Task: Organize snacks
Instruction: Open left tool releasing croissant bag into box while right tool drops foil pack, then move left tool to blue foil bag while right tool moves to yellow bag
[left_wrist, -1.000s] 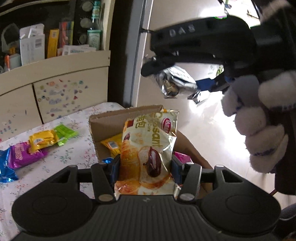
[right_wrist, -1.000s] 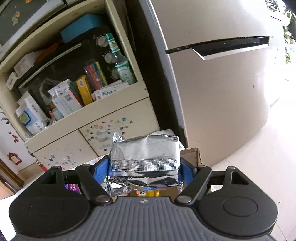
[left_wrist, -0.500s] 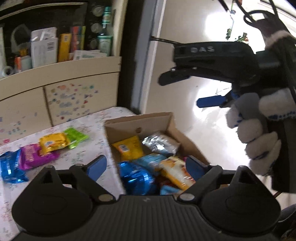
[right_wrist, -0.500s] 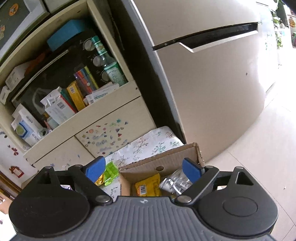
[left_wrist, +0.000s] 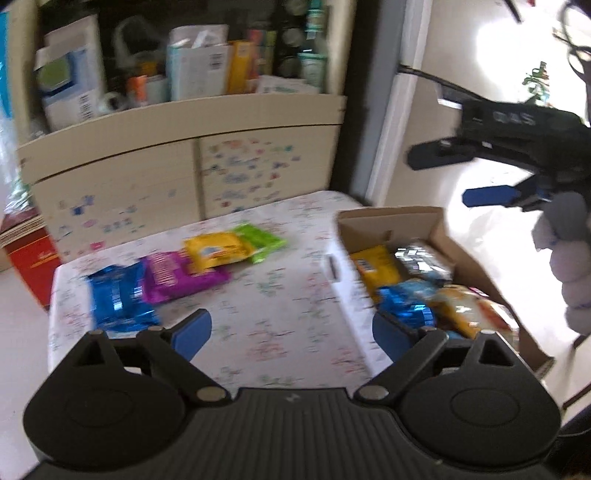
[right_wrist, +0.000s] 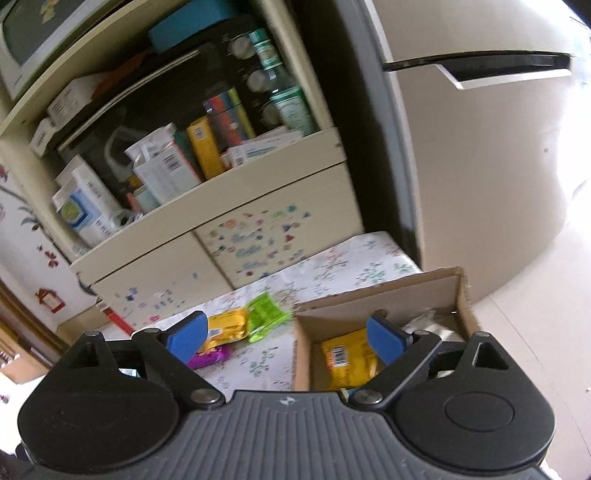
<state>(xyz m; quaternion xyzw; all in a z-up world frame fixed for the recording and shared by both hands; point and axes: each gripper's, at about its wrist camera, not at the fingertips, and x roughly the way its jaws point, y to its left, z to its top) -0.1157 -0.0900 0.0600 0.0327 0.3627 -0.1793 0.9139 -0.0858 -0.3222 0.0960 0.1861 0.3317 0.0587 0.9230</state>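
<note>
Blue packet (left_wrist: 118, 299), purple packet (left_wrist: 177, 275), yellow packet (left_wrist: 216, 251), green packet (left_wrist: 260, 240) lay in row on floral-cloth desk (left_wrist: 280, 295), overlapping at edges. Left tongs (left_wrist: 291, 330) hung spread, empty, above desk. Cardboard box (left_wrist: 436, 225) sat at desk's right edge, holding several snacks. Right tongs (right_wrist: 286, 336) spread, empty, above box's near-left corner.

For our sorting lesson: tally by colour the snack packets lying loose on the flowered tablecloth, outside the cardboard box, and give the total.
Blue packet: 1
Purple packet: 1
Yellow packet: 1
Green packet: 1
Total: 4
</note>
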